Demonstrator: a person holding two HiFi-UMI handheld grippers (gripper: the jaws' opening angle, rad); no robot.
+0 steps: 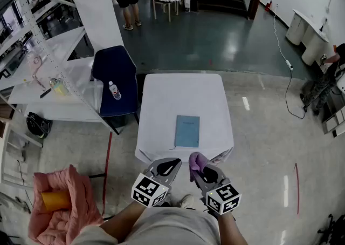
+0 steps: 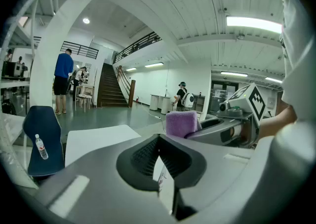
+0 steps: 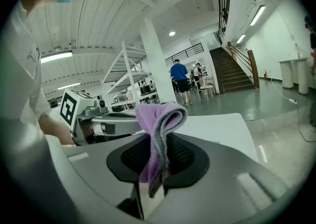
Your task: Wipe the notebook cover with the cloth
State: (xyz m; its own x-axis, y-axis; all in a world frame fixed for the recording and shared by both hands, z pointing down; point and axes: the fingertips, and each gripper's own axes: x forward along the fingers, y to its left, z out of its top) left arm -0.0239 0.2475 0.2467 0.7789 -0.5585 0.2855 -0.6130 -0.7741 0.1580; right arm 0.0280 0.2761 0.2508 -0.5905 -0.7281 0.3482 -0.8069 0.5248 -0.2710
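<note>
Bright, even ceiling light — glare on floor [image 1: 226, 39]; gripper views fisheye-warped.

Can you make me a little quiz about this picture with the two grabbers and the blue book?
1. True or false: the left gripper holds the purple cloth.
2. Where does the blue notebook lie? A on the white table; B on the stairs; C on the floor.
3. Fill in: the water bottle lies on the blue ____.
Key: 1 false, the right gripper holds it; 2 A; 3 chair.
</note>
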